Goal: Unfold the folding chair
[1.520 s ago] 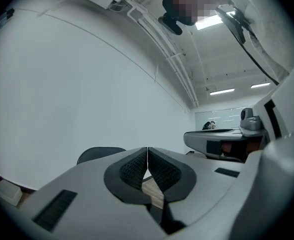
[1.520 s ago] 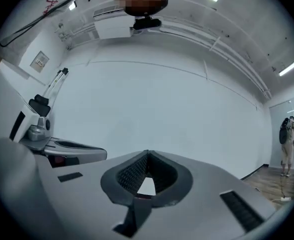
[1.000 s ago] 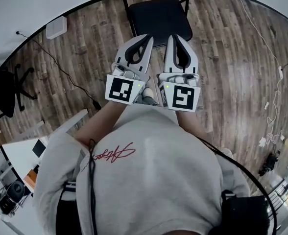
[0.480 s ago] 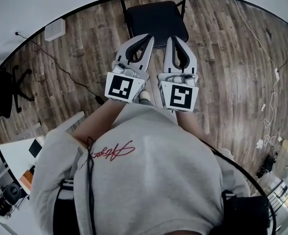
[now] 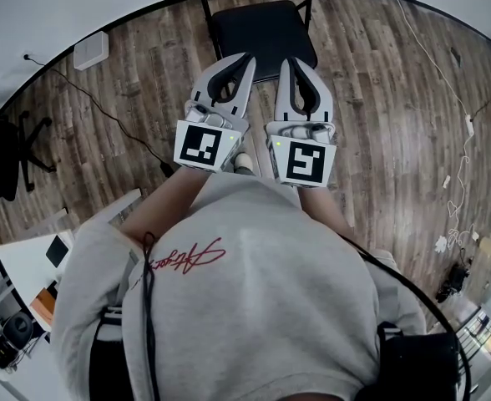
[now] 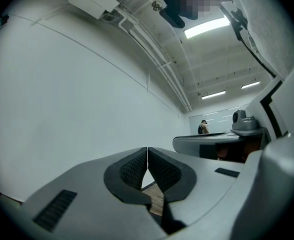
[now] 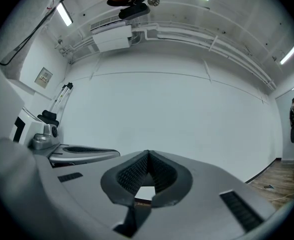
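We hold the left gripper (image 5: 245,58) and right gripper (image 5: 285,60) side by side before us. The folding chair (image 5: 262,27) stands on the floor (image 5: 379,98) ahead of them, with an office chair (image 5: 3,153) far to the left.

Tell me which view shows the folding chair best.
Head view. The folding chair stands on the wood floor at the top of the frame, its dark seat and tube frame seen from above. The left gripper view and right gripper view both face a white wall; neither shows the chair.
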Action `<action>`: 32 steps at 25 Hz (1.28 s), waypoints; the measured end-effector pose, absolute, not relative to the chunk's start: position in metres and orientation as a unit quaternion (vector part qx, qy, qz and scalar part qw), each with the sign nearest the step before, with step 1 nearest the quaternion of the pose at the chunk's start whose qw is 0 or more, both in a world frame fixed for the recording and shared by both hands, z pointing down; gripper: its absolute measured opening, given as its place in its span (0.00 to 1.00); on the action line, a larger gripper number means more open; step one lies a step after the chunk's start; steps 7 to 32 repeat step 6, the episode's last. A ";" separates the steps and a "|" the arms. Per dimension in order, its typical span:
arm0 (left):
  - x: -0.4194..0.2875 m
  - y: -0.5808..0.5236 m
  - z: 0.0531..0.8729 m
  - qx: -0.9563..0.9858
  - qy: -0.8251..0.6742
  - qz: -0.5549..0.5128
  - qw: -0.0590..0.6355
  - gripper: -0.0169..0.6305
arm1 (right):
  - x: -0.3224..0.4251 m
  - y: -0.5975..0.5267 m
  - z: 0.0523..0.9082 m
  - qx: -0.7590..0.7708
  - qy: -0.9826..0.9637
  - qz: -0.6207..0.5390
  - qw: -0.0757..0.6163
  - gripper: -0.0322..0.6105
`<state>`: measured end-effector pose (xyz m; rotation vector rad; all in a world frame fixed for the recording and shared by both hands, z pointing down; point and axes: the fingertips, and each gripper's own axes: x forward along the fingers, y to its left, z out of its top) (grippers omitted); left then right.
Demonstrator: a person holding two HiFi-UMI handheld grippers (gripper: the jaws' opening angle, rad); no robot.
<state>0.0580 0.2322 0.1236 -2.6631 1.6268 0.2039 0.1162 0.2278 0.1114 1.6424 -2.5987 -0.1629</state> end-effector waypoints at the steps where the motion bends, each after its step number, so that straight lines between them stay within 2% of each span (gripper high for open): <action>1: 0.056 0.232 0.123 -0.850 0.522 0.066 0.007 0.05 | 0.115 0.229 0.111 0.532 -0.844 -0.055 0.030 0.07; 32: 0.055 0.226 0.121 -0.847 0.527 0.070 0.004 0.05 | 0.111 0.227 0.111 0.524 -0.849 -0.062 0.027 0.07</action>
